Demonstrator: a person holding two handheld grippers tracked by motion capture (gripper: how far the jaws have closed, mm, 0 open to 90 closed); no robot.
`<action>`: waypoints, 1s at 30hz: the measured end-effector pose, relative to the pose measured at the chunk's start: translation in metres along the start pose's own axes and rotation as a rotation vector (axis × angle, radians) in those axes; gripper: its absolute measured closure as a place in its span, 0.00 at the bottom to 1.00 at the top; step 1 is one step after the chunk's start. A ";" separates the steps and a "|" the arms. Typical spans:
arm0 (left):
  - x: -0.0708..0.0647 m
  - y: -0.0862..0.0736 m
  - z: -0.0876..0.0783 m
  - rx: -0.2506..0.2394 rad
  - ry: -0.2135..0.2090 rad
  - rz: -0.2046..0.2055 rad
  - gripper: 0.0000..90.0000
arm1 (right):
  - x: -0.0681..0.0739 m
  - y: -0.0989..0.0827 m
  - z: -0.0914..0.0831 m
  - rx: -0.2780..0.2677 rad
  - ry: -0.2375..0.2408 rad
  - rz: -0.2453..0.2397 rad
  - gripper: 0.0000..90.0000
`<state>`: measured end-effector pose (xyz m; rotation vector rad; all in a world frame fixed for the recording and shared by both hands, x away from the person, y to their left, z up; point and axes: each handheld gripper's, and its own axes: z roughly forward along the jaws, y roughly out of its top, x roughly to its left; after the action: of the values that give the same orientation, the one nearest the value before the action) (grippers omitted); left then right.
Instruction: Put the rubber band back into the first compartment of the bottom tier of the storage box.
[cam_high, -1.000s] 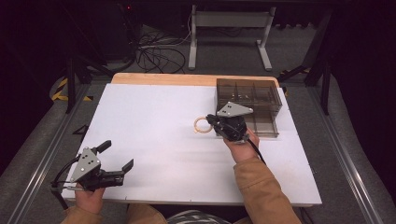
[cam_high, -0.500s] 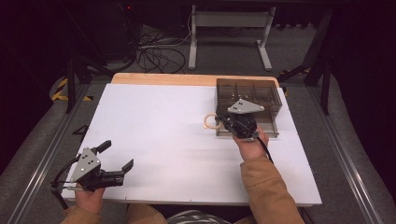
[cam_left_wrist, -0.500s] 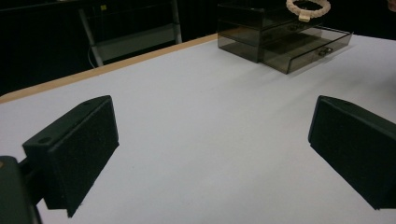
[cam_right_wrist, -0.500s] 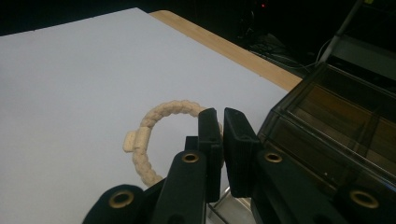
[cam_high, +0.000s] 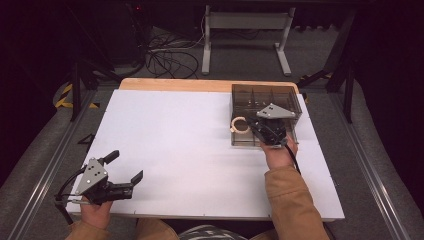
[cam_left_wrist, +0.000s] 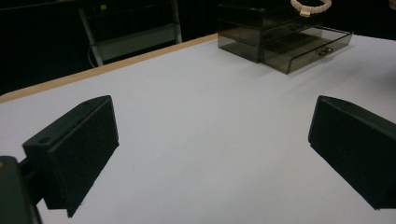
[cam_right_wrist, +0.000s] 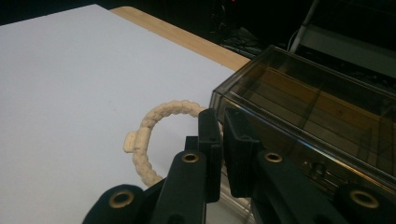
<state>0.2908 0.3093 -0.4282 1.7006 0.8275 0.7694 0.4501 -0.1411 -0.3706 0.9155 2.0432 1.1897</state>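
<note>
The right gripper (cam_high: 250, 126), jaws clamped on the bracelet (cam_high: 239, 124), held it just off the box's (cam_high: 266, 96) left front corner, its open drawer (cam_left_wrist: 312, 45) just below; the left gripper (cam_high: 126, 167) sat wide open, well apart.

The left hand (cam_high: 95, 212) is low at the near left corner. It holds the left gripper (cam_high: 125, 167) flat and pointing to the right. Its two black jaws stand far apart with nothing between them. The right arm, in a tan sleeve (cam_high: 295, 202), reaches forward on the right side. The right hand (cam_high: 280, 152) holds the right gripper (cam_high: 250, 127) up high and pointing to the left. Its jaws are squeezed close together.
</note>
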 end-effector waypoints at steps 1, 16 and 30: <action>0.000 0.000 0.000 0.000 0.001 -0.001 0.02 | -0.002 -0.001 0.000 0.002 -0.005 0.005 0.96; 0.001 -0.001 -0.002 -0.003 0.007 -0.003 0.02 | -0.015 -0.011 0.007 0.026 -0.098 0.042 0.96; 0.001 -0.001 -0.002 -0.003 0.005 -0.001 0.02 | -0.021 -0.016 0.010 0.032 -0.144 0.060 0.96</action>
<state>0.2897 0.3110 -0.4283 1.6959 0.8302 0.7735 0.4656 -0.1588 -0.3854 1.0530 1.9367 1.0918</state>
